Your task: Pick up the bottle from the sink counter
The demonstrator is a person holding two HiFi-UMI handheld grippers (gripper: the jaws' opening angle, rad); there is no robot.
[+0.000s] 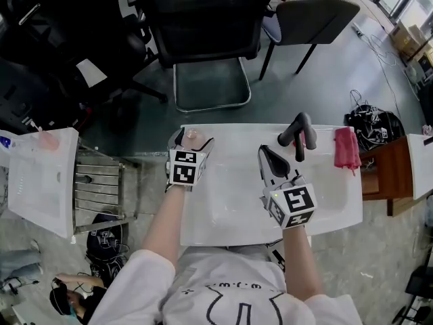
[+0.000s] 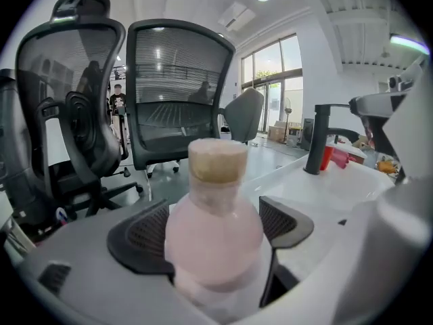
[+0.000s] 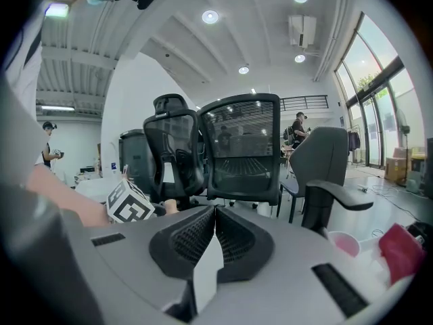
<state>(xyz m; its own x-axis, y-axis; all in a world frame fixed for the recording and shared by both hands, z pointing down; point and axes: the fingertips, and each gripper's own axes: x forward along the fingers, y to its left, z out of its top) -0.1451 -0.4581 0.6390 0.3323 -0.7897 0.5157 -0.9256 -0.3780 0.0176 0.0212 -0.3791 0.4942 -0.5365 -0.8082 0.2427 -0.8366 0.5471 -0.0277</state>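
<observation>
White ceramic fills the middle of the head view: the sink (image 1: 223,208), its counter rim running round the basin. Black mesh chairs (image 1: 203,19) stand beyond it at the top of the frame. A black faucet (image 1: 300,133) rises from the rim at upper right, and a red cloth (image 1: 347,147) lies just right of it.

The left gripper (image 1: 191,144) is at the counter's upper left corner, with one jaw on each side of the bottle (image 2: 215,229). In the left gripper view the ribbed pads sit against the pink body just below the shoulder, closed in on it. That is probably a sound place to grip, since the body is widest there and the neck narrows above. The bottle stands upright with its tan cap on top. Whether its base has left the counter cannot be told.

The right gripper (image 1: 270,158) hangs over the basin near the faucet, its jaws pressed together on nothing, likely kept clear because one gripper is enough for this lift.

The bottle shows no label or brand. The cubes carry only black-and-white square markers. The print on the person's white shirt is too small to read.
</observation>
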